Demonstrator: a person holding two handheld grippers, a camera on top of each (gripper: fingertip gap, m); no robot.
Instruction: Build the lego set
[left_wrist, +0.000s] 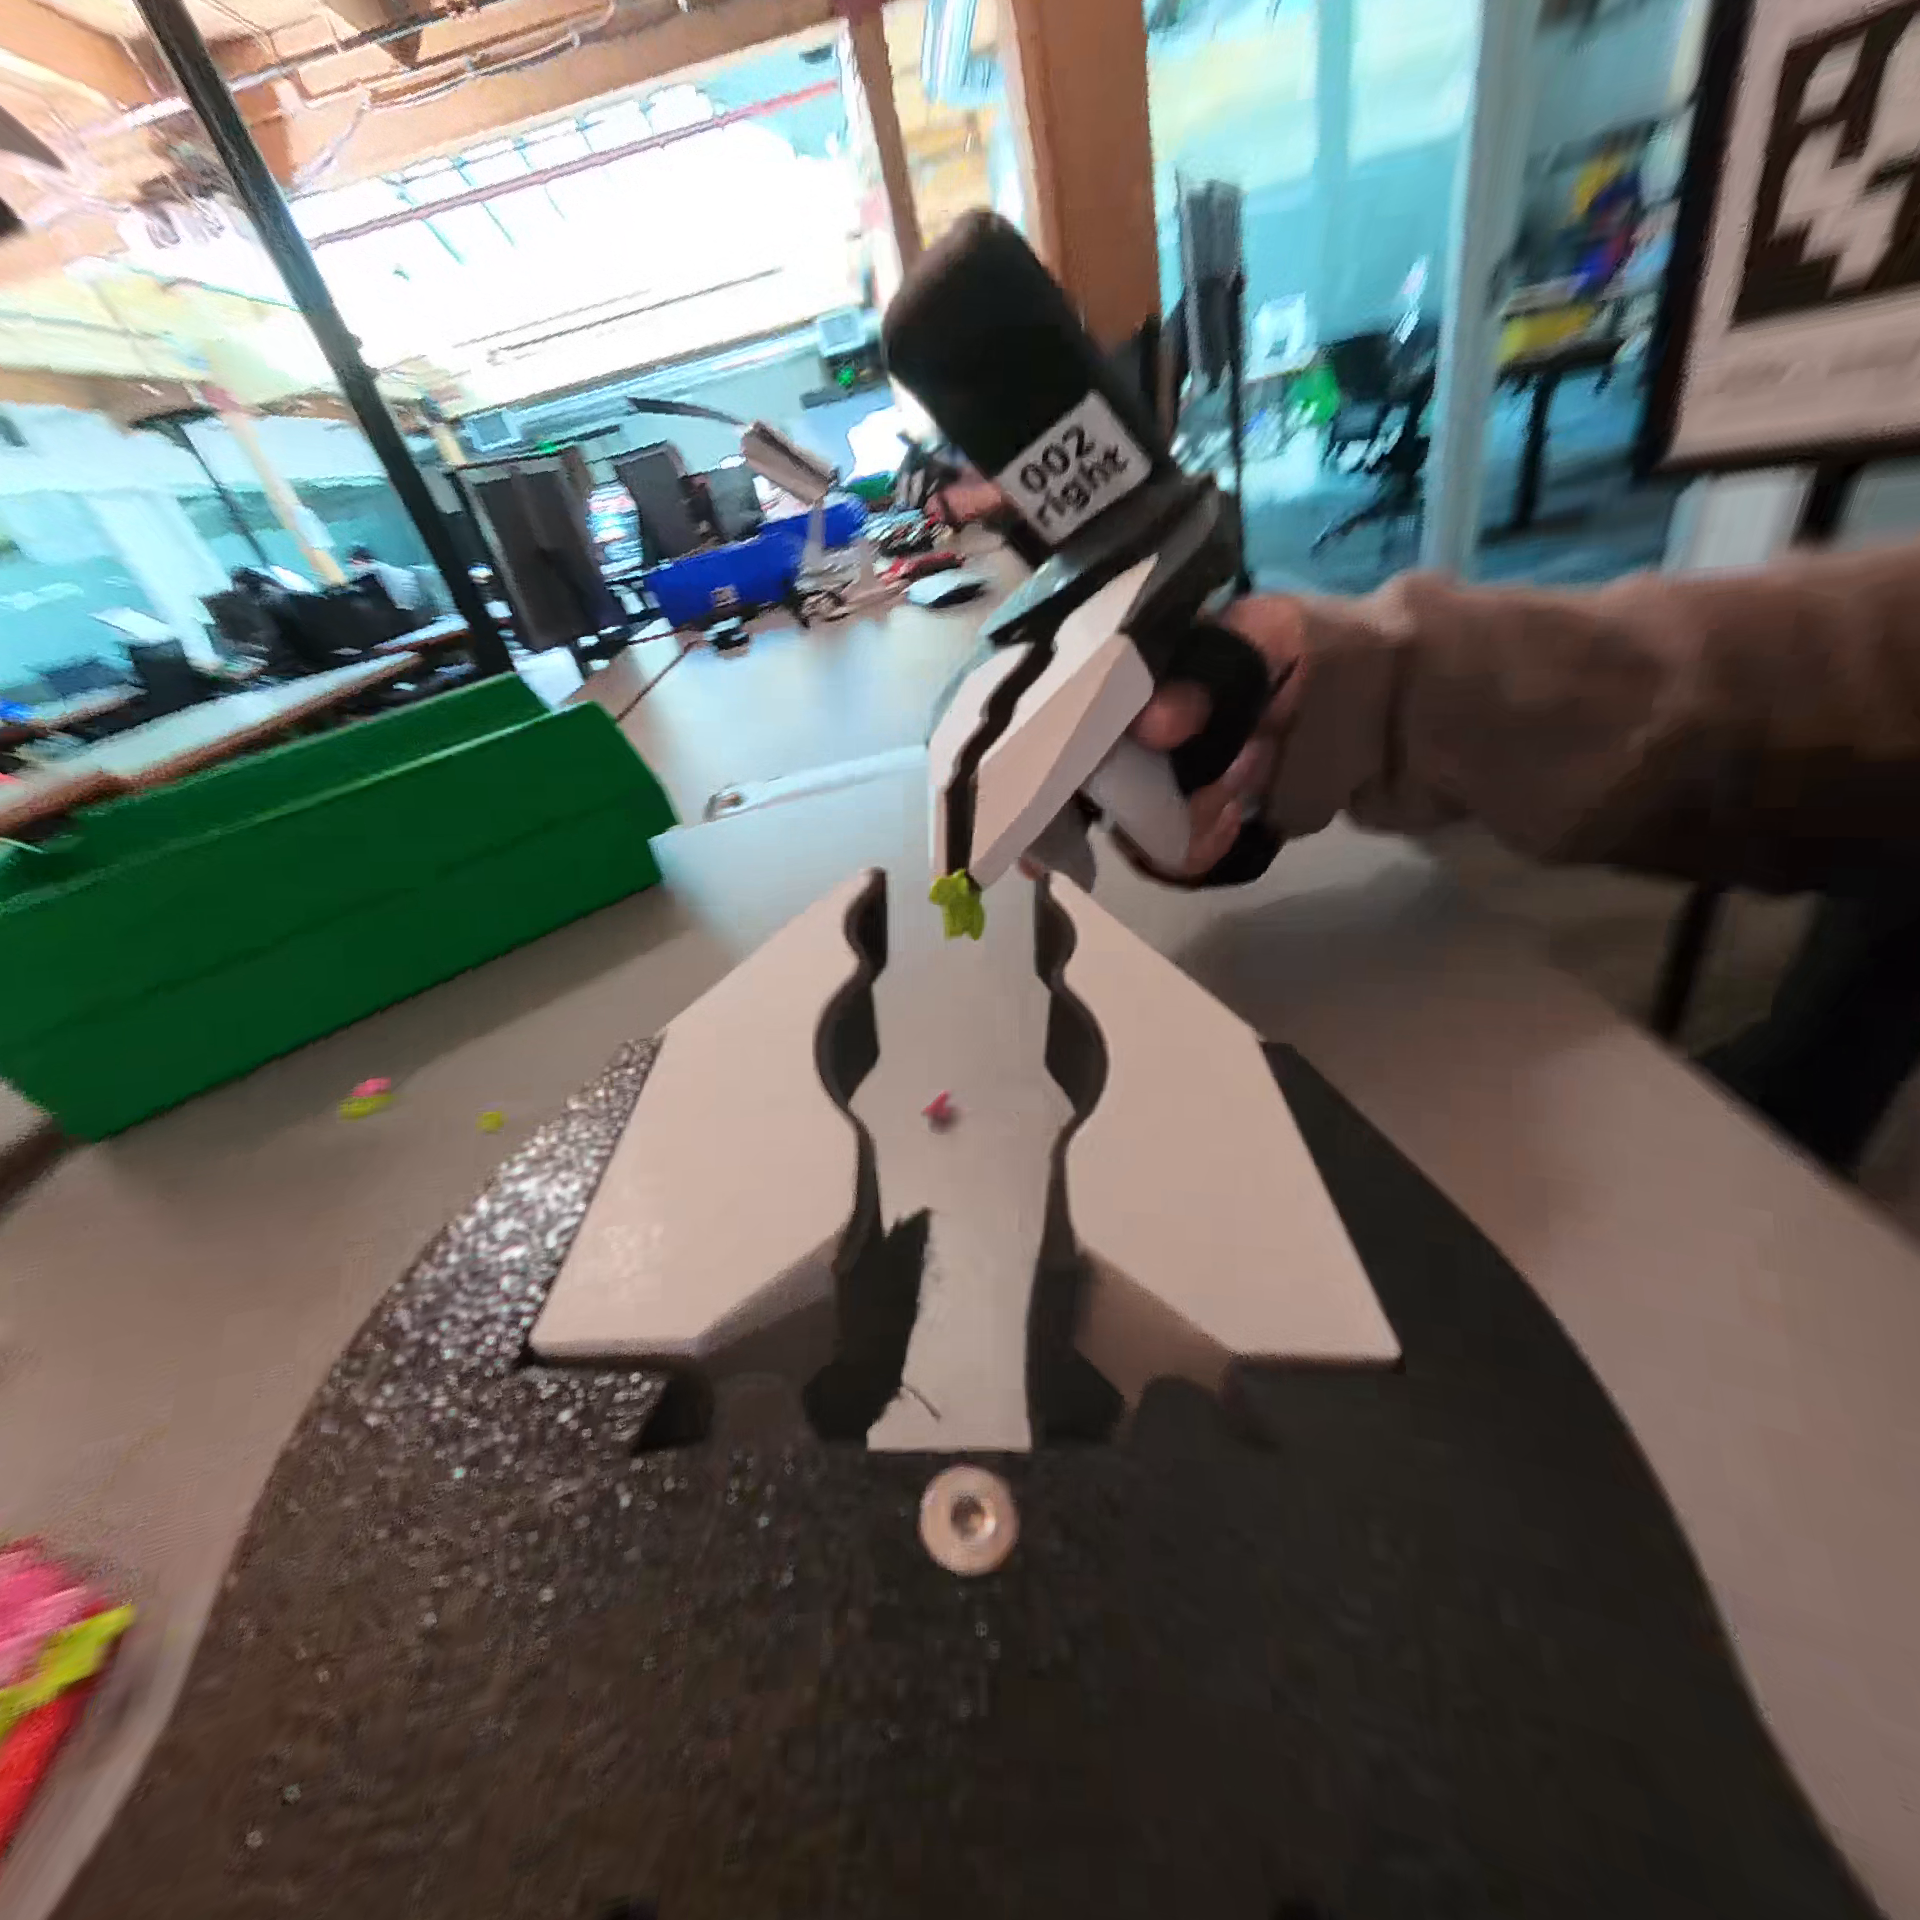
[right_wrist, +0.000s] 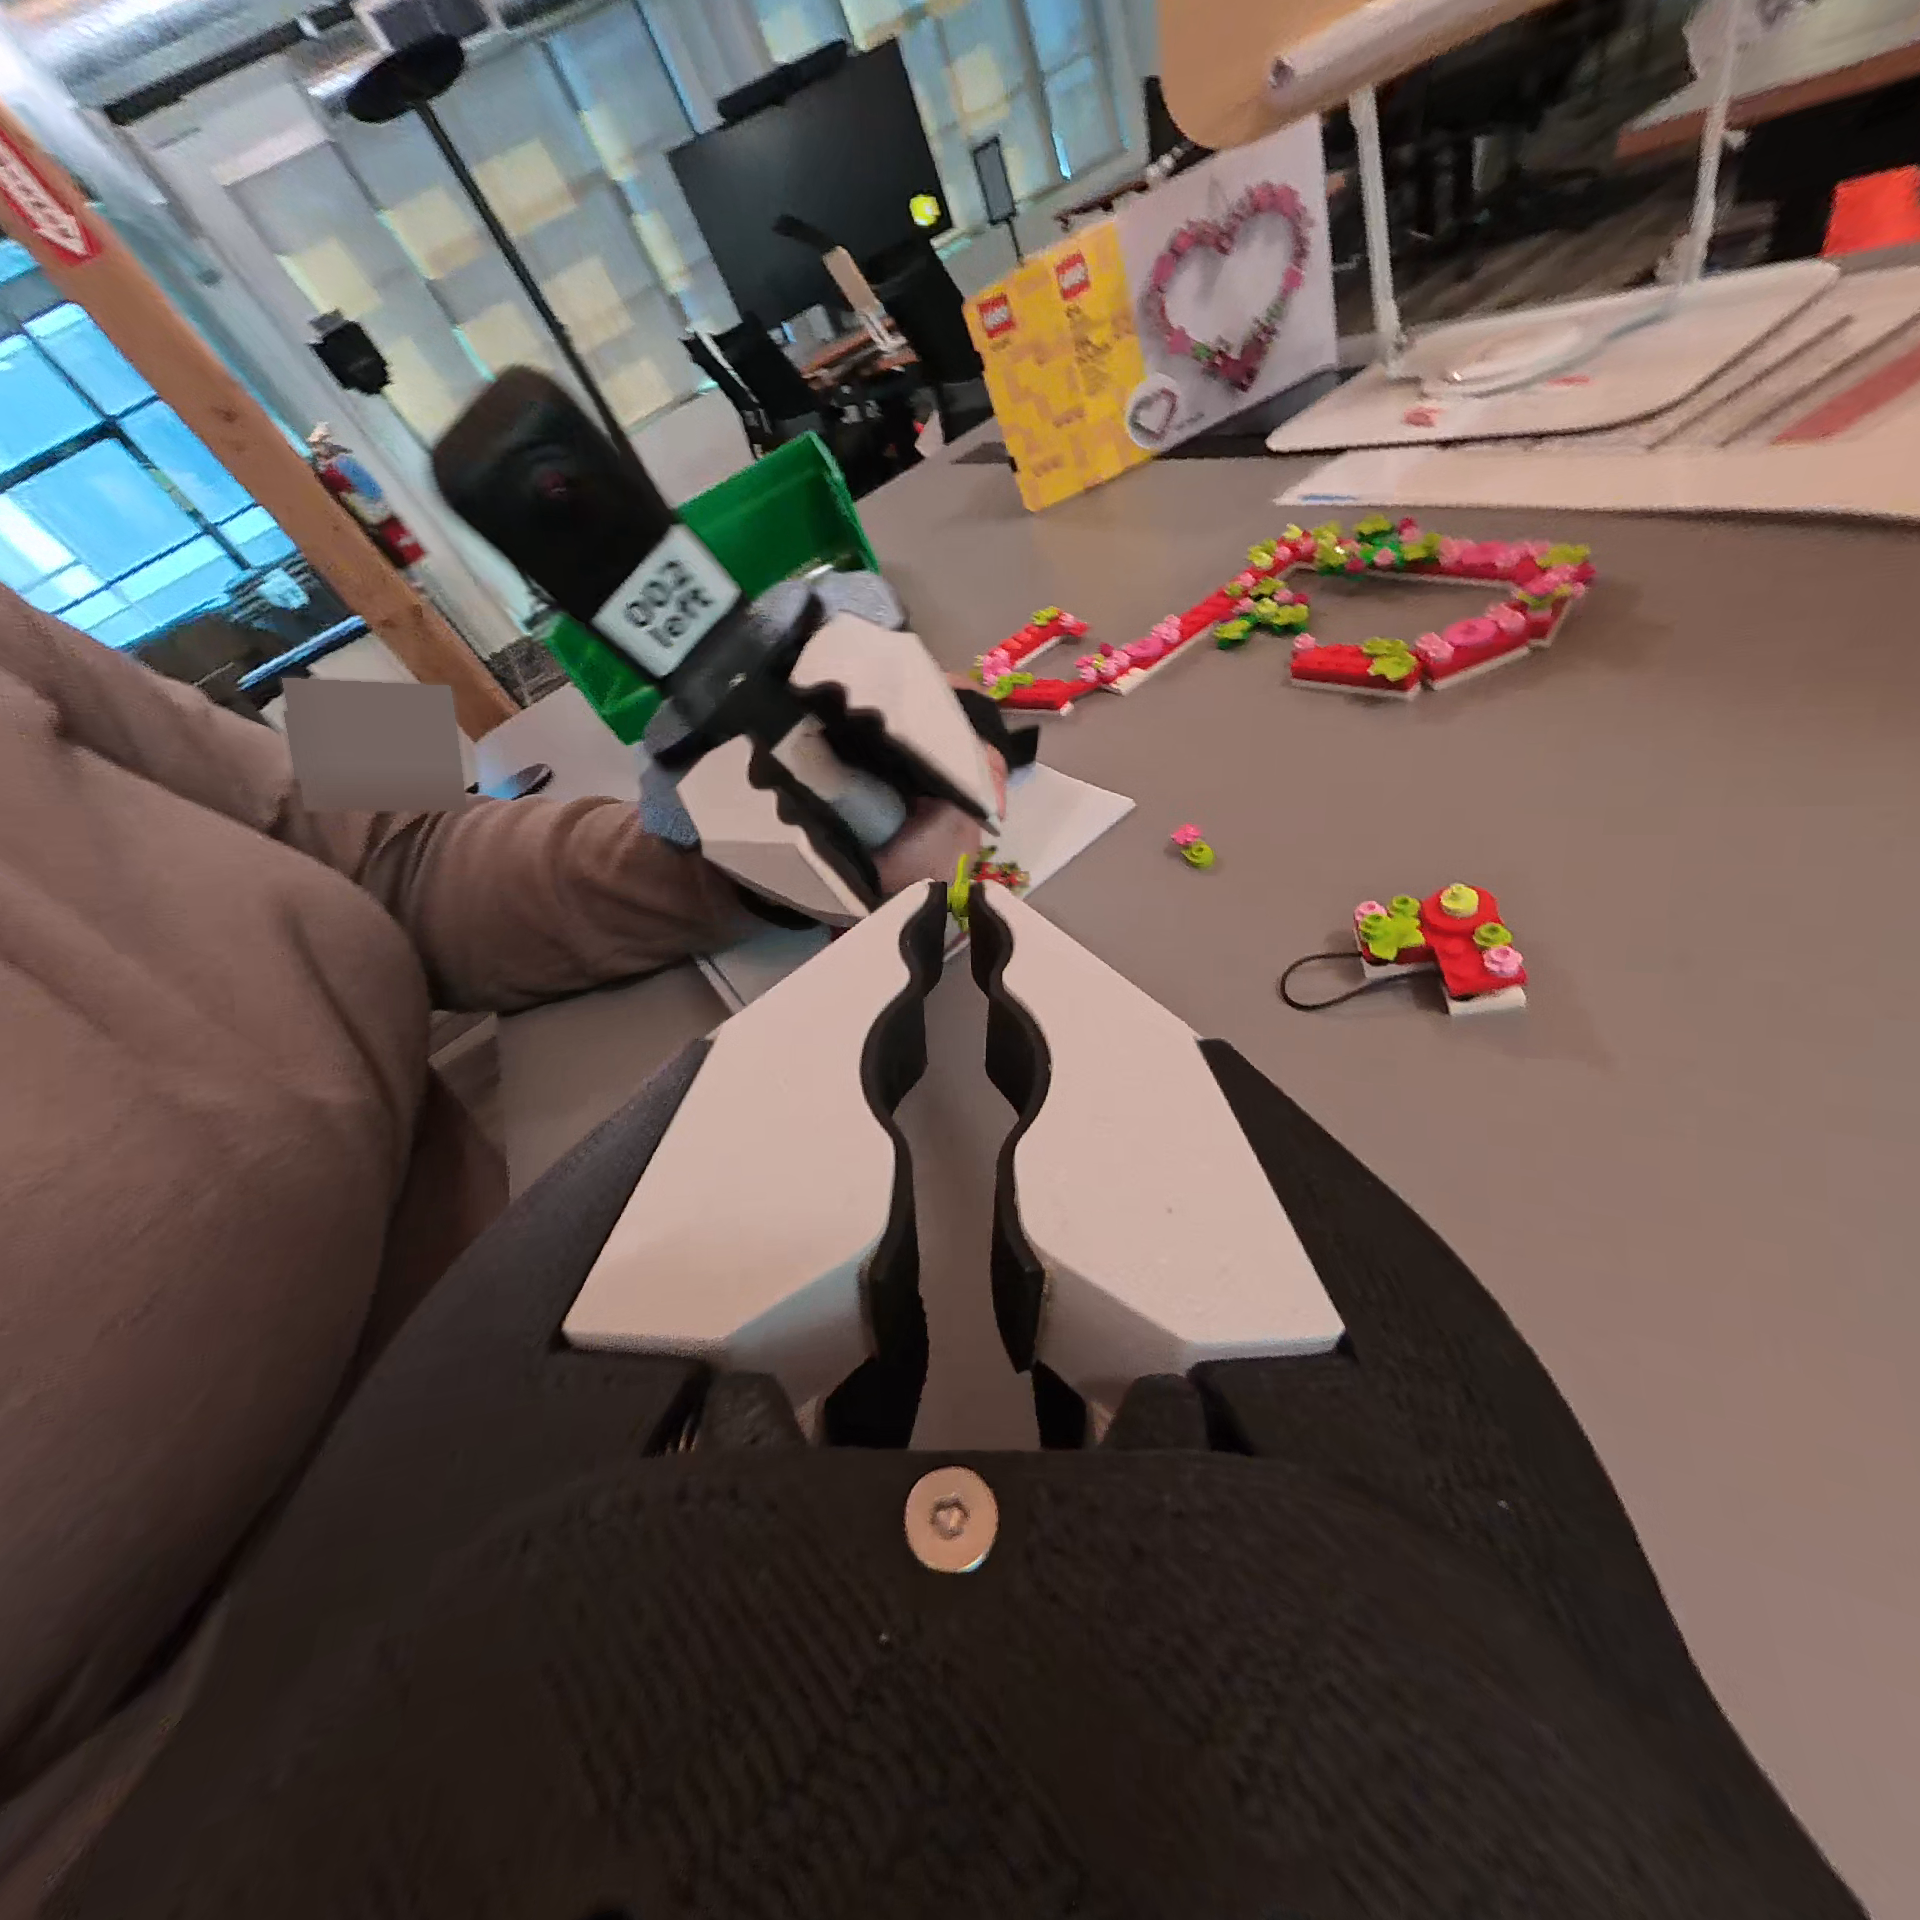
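The grey counter (right_wrist: 1558, 1195) fills most of the right wrist view and carries the whole build. Upper right of centre there, the lego box (right_wrist: 1132, 343) stands upright, prob so its front picture serves as a guide. In the upper left of centre is a green bin (right_wrist: 790, 520), likely for loose parts. Right of centre, in the upper half, the half-built heart frame (right_wrist: 1382, 623) lies flat w/ red, pink & green bits, spread out so gaps stay reachable. Lower right of it, well apart, a small red section (right_wrist: 1444, 940) w/ a black cord waits, not yet joined. A paper sheet (right_wrist: 1060, 821) lies near frame centre, partly behind the left tongs (right_wrist: 925, 831), which look parted & empty, tips close to the right tongs (right_wrist: 958, 902). Right tongs are clenched on a lime green leaf piece (right_wrist: 960, 900), pinched at the very tips and lifted off the counter, presumably so the other tool can help turn or re-grip it before it goes on the frame. Two tiny loose flower bits (right_wrist: 1193, 844) sit just right of centre.
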